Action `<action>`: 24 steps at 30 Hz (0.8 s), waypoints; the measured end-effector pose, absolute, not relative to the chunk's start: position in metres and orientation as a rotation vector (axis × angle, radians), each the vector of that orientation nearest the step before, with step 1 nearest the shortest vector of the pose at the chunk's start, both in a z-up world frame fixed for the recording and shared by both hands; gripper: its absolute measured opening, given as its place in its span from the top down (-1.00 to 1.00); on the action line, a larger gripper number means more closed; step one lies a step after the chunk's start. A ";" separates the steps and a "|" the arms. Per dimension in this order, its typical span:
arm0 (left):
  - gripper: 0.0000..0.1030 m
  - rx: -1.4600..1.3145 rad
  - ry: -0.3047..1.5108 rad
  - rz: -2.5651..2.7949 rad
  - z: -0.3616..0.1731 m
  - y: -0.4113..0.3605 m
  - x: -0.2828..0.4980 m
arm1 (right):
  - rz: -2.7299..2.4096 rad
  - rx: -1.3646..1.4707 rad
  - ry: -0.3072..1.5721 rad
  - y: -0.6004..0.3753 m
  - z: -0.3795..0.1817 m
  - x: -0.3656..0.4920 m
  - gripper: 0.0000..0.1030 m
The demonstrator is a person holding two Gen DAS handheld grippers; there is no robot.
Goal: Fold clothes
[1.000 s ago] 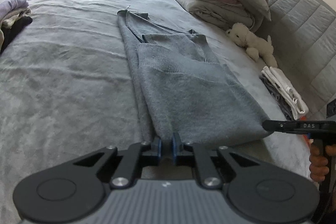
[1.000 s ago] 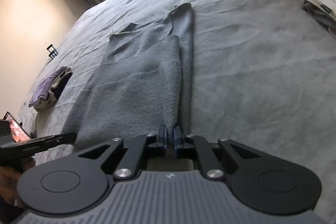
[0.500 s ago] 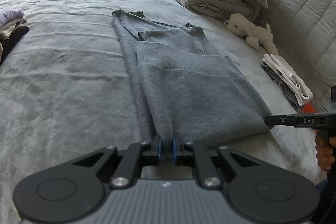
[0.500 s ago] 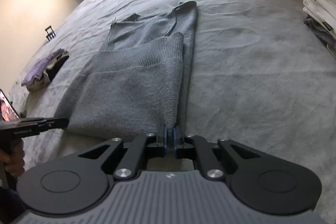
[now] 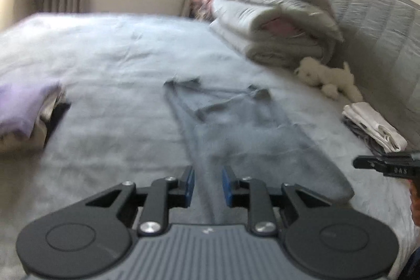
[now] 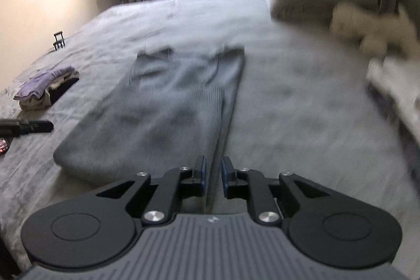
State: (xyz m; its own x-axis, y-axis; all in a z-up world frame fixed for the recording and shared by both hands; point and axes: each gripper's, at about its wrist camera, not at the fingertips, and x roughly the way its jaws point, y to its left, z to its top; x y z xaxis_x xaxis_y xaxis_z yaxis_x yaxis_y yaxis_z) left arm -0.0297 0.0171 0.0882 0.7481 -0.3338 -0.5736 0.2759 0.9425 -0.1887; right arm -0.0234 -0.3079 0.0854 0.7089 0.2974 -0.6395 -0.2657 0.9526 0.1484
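A grey knit sweater (image 5: 252, 138) lies flat on the grey bed, folded lengthwise with a sleeve laid over its body; it also shows in the right wrist view (image 6: 168, 112). My left gripper (image 5: 208, 184) is open at the sweater's near left corner, with the fabric edge between its jaws. My right gripper (image 6: 213, 176) is open at the sweater's near right corner, with the hem edge between its jaws. Each gripper's tip shows in the other's view, the right gripper's (image 5: 386, 165) and the left gripper's (image 6: 29, 126). Both views are motion-blurred.
A pile of folded clothes with a lilac top (image 5: 23, 106) lies at the left. Folded duvets (image 5: 275, 25), a white plush toy (image 5: 328, 76) and a small folded white and grey stack (image 5: 372, 125) sit at the right by the padded headboard.
Both grippers have opened and let go of the sweater's near hem. Both have tilted up, so the window and far wall are now in view.
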 end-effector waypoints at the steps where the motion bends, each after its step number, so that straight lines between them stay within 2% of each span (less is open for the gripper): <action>1: 0.56 -0.074 0.626 -0.348 0.090 0.010 -0.032 | 0.325 0.046 0.697 -0.305 0.088 -0.024 0.67; 12: 0.54 0.032 0.690 -0.431 0.057 -0.062 -0.024 | 0.485 -0.093 0.757 -0.217 0.064 -0.016 0.67; 20: 0.53 0.057 0.732 -0.411 0.038 -0.065 -0.025 | 0.466 -0.203 0.782 -0.204 0.043 -0.018 0.62; 24: 0.52 0.036 0.740 -0.401 0.039 -0.059 -0.024 | 0.469 -0.185 0.790 -0.210 0.044 -0.016 0.68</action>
State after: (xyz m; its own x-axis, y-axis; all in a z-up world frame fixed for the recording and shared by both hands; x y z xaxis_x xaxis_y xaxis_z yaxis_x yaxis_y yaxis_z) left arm -0.0235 -0.0595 0.0393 0.6660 -0.3425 -0.6627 0.3676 0.9237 -0.1080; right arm -0.0163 -0.2099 0.0436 0.6080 0.3358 -0.7194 -0.4712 0.8819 0.0134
